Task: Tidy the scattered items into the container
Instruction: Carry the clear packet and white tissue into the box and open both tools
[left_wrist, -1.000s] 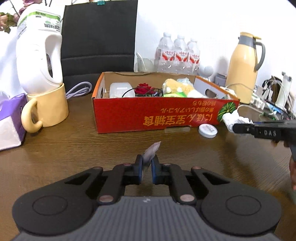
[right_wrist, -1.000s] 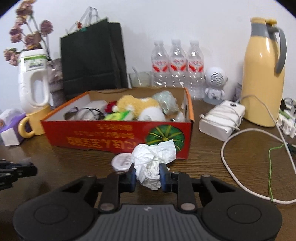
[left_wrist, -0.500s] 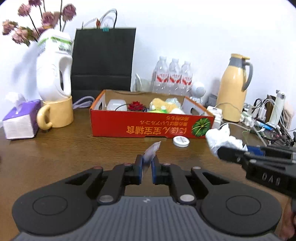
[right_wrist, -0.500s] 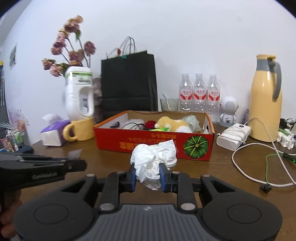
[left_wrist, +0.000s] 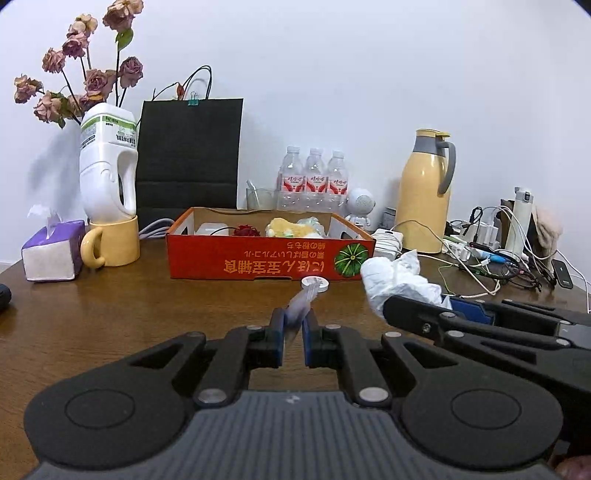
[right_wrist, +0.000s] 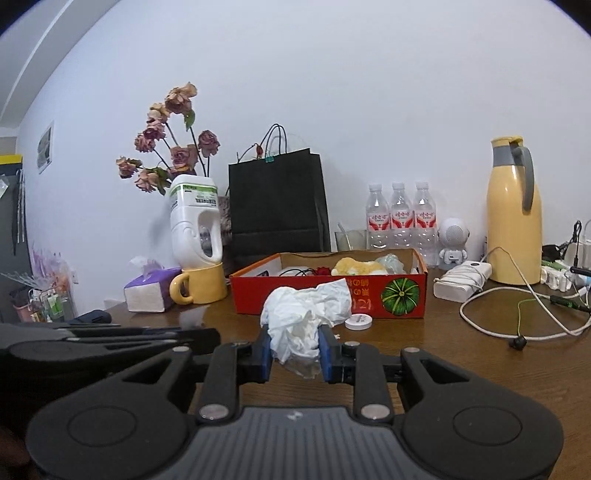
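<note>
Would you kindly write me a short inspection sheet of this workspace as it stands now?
Surface: brown wooden table, crowded along the back.
Job's things: red cardboard box partly filled; crumpled white tissue and small clear wrapper both held; white round lid lies before the box.
Clutter: yellow thermos, three water bottles, yellow mug, tissue pack, black paper bag.
Grippers: left gripper shut on the wrapper; right gripper shut on the tissue.
Cables: white cord looped at right; tangle by the chargers.
Surroundings: plain white wall.
</note>
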